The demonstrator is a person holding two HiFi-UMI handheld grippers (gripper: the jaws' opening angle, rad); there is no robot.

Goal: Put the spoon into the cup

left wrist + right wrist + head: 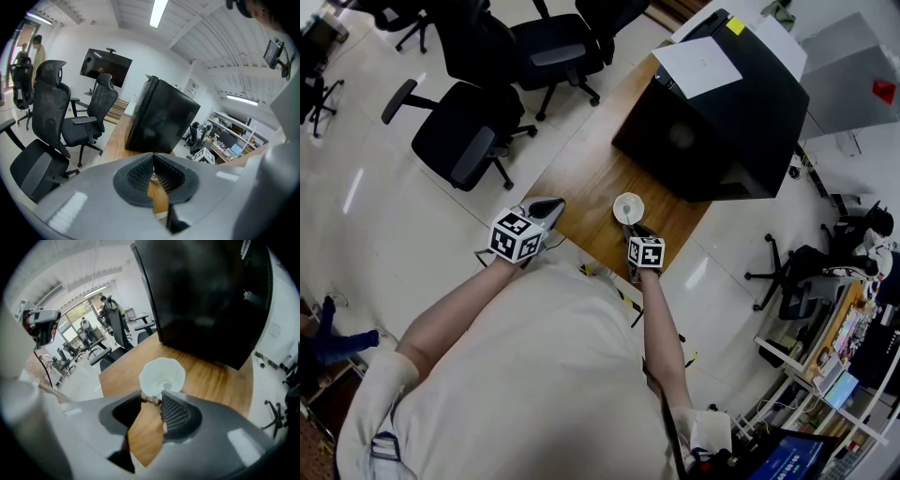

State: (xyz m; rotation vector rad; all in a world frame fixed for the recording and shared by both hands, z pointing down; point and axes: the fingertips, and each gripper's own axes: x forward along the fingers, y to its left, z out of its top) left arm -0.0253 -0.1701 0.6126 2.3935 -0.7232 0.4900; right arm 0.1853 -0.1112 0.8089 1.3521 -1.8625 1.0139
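Note:
A white cup [628, 207] with a wavy rim stands near the front edge of the wooden table [586, 178]. In the right gripper view the cup [161, 373] sits just past my fingertips. The spoon [151, 400] leans out of the cup, and its brownish handle end lies across the tips and along the right pad. My right gripper [630, 228] [152, 398] hovers at the cup's near side, jaws apart, with bare wood showing between them. My left gripper [553, 204] [153, 157] rests at the table's left corner, tips together and holding nothing.
A large black box [722, 112] with a white sheet [698, 66] on top fills the far part of the table, close behind the cup. Black office chairs [464, 141] stand on the floor to the left. The table's front edge is right under my grippers.

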